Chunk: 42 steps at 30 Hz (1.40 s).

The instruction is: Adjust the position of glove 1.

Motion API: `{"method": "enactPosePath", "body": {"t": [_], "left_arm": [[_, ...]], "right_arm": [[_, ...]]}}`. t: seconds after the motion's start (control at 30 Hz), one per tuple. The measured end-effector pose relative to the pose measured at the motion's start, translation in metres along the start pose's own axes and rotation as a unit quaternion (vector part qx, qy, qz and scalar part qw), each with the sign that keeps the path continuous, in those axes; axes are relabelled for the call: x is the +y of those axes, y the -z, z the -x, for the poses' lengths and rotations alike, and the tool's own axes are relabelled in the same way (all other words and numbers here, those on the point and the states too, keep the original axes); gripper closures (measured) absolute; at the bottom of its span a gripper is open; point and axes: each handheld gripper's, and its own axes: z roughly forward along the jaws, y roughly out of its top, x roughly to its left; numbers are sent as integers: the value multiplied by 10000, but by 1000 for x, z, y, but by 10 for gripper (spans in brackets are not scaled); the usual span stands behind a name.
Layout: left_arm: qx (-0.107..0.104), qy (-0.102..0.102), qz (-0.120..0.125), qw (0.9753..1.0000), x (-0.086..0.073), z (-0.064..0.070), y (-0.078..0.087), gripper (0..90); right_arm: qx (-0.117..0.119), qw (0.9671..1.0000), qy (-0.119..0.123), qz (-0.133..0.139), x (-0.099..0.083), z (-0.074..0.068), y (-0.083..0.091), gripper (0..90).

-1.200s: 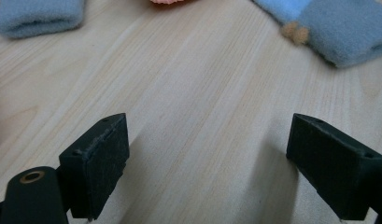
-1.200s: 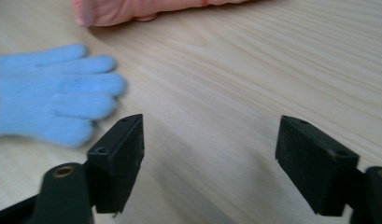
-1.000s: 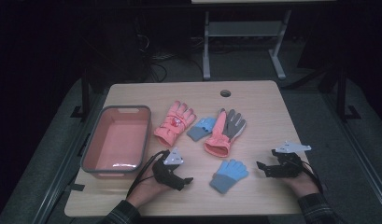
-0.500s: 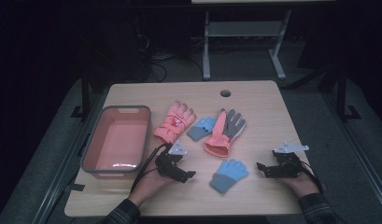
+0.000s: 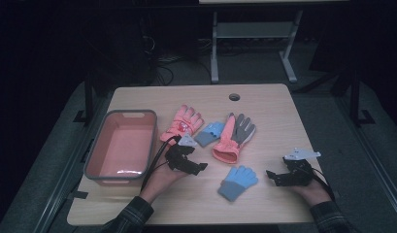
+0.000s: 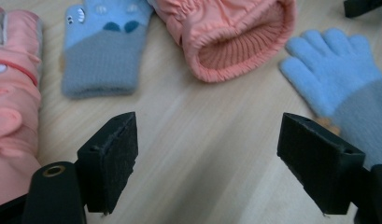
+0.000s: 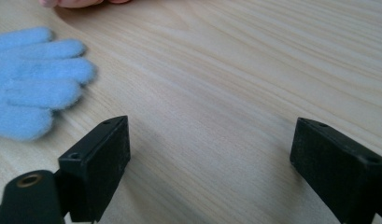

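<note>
Four gloves lie on the wooden table (image 5: pixel 269 111). They are a pink glove (image 5: pixel 182 124), a small blue glove with a grey cuff (image 5: pixel 209 133), a pink and grey glove (image 5: pixel 233 138) and a light blue glove (image 5: pixel 238 182). My left gripper (image 5: pixel 195 162) hovers open just in front of the first three. In the left gripper view, bare wood lies between the jaws of that gripper (image 6: pixel 209 163), with the grey cuff (image 6: pixel 102 79) and the pink cuff (image 6: pixel 235 42) ahead. My right gripper (image 5: pixel 272 177) rests open to the right of the light blue glove (image 7: pixel 34 79).
A pink bin with a grey rim (image 5: pixel 121 112) stands at the table's left, close to my left hand. A round cable hole (image 5: pixel 234 96) sits near the far edge. Beyond the table is a dark floor with a desk frame (image 5: pixel 215 43).
My left gripper has moved forward, away from the person and closer to the gloves. The right gripper and all the gloves have stayed where they were.
</note>
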Motion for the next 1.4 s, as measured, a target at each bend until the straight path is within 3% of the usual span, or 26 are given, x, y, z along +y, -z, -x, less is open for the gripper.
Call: {"method": "enactPosePath", "body": {"t": [0.13,0.23,0.53,1.07,1.13,1.4], "left_arm": [[32,25,57,10000,5,-3,-2,235],[171,-10,50,9998,13,-9,-4,260],[400,176,133,9990,34,-29,-15,397],[370,241,-54,9990,58,-62,-53,546],[460,131,-125,9988,63,-66,-60,555],[370,177,-290,9987,65,-72,-74,575]], "right_arm": [[16,10000,7,-5,0,0,0,111],[35,10000,38,-2,0,0,0,111],[50,10000,50,0,0,0,0,111],[69,10000,54,0,0,-1,0,112],[70,10000,57,0,0,-1,0,111],[71,10000,54,0,0,-1,0,111]]}}
